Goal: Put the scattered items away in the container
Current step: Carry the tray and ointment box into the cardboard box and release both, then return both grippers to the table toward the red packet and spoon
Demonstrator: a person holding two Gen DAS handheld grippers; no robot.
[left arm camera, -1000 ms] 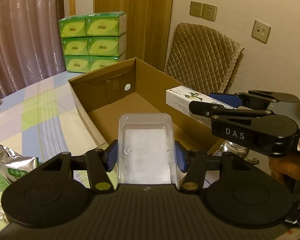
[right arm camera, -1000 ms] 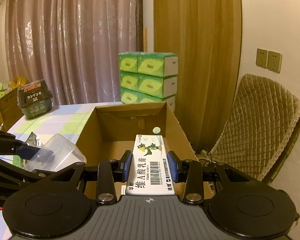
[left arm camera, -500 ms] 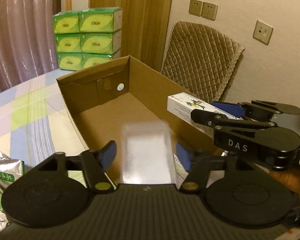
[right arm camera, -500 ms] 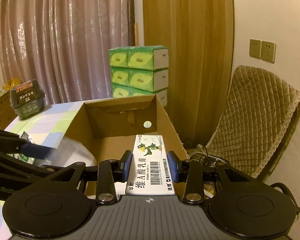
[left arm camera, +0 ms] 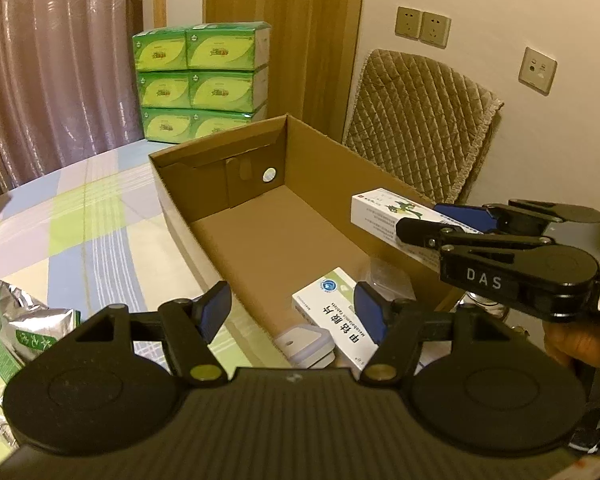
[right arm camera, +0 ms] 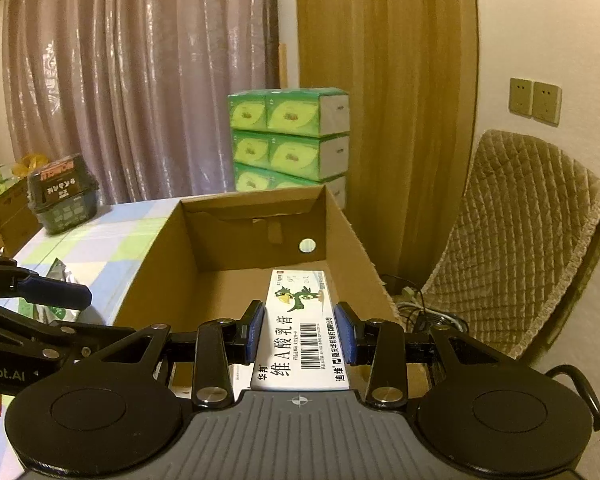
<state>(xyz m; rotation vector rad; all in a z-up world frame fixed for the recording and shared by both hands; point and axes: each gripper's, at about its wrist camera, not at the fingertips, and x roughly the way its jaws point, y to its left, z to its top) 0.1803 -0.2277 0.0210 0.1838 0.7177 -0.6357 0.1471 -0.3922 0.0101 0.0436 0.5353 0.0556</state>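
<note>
An open cardboard box [left arm camera: 204,216] stands on the checked tablecloth; it also shows in the right wrist view [right arm camera: 156,272]. My left gripper [left arm camera: 294,312] is open and empty above the box's near end. Below it, inside the box, lie a clear plastic container [left arm camera: 304,346] and a white medicine box [left arm camera: 340,312]. My right gripper [right arm camera: 300,330] is shut on a long white ointment box with a green bird [right arm camera: 300,328] and holds it over the cardboard box. The same ointment box [left arm camera: 384,216] shows at the right of the left wrist view.
A silver and green foil pouch [left arm camera: 24,324] lies on the table left of the box. Stacked green tissue packs [right arm camera: 288,136] stand behind it. A quilted chair [right arm camera: 516,232] is at the right. A dark basket [right arm camera: 62,196] sits at the far left.
My left gripper opened and let go of the clear plastic container, which dropped into the cardboard box. The right gripper kept hold of the ointment box over the box.
</note>
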